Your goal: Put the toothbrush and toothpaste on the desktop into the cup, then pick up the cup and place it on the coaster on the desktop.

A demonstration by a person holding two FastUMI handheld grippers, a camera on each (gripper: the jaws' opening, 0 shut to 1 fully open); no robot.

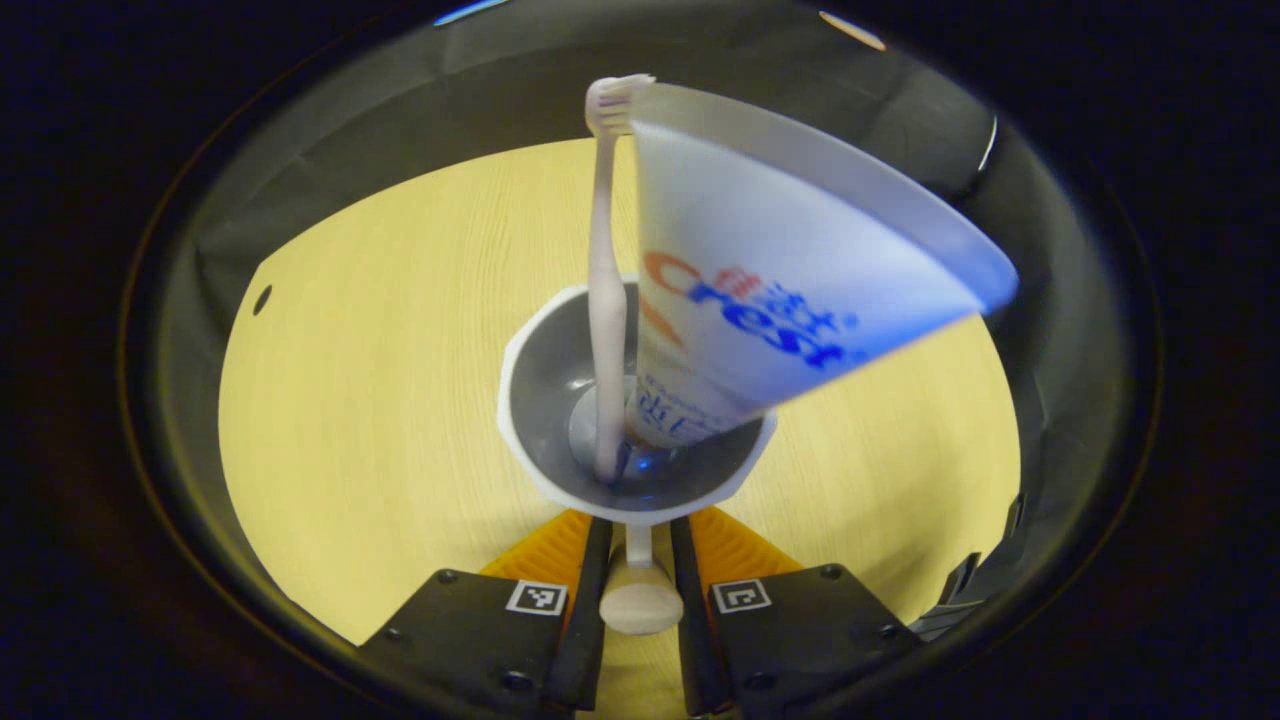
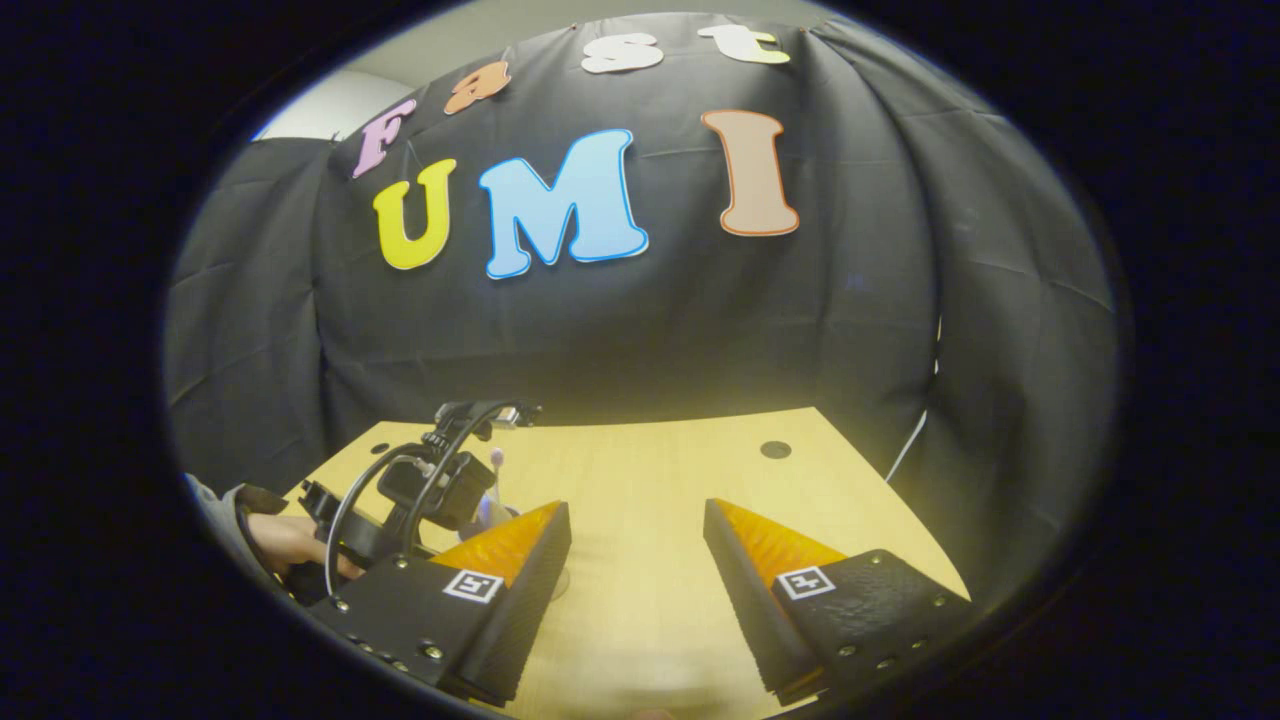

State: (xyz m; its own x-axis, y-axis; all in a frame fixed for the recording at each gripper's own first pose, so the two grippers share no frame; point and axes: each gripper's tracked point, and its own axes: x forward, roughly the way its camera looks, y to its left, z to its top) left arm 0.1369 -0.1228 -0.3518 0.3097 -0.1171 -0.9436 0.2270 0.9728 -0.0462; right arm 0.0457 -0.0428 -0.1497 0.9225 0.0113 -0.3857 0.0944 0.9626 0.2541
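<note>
Over the desktop [image 1: 350, 400], left gripper [image 1: 638, 560] clamps the cup [image 1: 540, 400] handle. Keep it level, judging by the leaning toothpaste [image 1: 780, 270]. Right gripper [image 2: 637, 560] gapes, holding nothing.

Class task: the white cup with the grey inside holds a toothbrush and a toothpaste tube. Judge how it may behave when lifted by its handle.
The white cup with the grey inside probably turns top-heavy: the white toothpaste tube and pale toothbrush rise far above its rim. Both lean loosely, so they may shift. Held by the thin handle, it might swing.

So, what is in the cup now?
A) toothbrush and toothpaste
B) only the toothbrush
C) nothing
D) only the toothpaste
A: in the left gripper view the toothbrush and the toothpaste both stand inside the cup.
</note>
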